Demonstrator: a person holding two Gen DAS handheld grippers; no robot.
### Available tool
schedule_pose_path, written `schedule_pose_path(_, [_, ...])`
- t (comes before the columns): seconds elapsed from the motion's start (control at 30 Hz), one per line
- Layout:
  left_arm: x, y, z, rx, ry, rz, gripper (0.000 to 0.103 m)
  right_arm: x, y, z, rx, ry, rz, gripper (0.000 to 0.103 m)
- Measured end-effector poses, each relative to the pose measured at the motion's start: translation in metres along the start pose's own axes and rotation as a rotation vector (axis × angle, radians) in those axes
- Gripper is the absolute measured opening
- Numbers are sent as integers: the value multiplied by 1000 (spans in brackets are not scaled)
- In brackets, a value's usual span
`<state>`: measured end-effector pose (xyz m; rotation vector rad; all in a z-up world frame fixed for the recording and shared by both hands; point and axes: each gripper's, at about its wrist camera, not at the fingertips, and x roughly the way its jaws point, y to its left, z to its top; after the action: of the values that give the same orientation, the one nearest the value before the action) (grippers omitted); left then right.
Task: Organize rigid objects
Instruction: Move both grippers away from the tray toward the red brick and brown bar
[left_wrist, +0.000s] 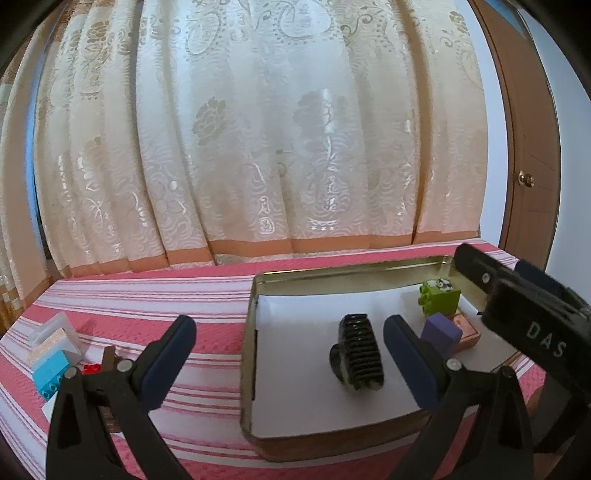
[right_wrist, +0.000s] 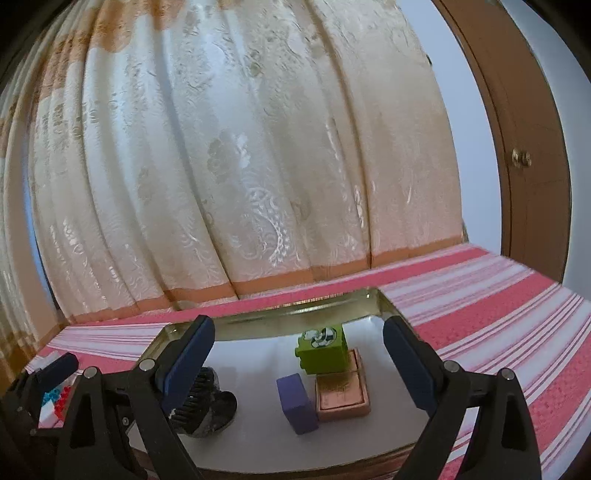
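A gold metal tray (left_wrist: 332, 271) with a white liner sits on the striped cloth. In it lie a black ribbed part (left_wrist: 360, 350), a purple block (left_wrist: 441, 332), a green brick (left_wrist: 439, 297) and a pink flat piece (left_wrist: 467, 334). My left gripper (left_wrist: 290, 341) is open and empty, straddling the tray's left side. My right gripper (right_wrist: 299, 350) is open and empty above the tray (right_wrist: 295, 314), with the green brick (right_wrist: 323, 349), purple block (right_wrist: 297, 402) and pink piece (right_wrist: 341, 400) between its fingers. The black part (right_wrist: 207, 406) is partly hidden behind its left finger.
Left of the tray lie a light blue brick (left_wrist: 50, 374), a small red brick (left_wrist: 90, 368) and clear plastic boxes (left_wrist: 55, 336). A cream curtain (left_wrist: 258, 129) hangs behind the table. A brown door (left_wrist: 532, 147) stands at the right.
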<state>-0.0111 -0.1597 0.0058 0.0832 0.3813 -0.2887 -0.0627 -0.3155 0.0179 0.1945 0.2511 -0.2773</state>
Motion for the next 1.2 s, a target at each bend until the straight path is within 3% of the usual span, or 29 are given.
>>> schedule_pose_path(0.43, [-11,29,-6,-2,-2,28,103,-15,18,-9,7,3,5,94])
schedule_pose_path(1.2, [-18,100,-14,-24,24,99,103,-13,115,-30,-47,65,153,94])
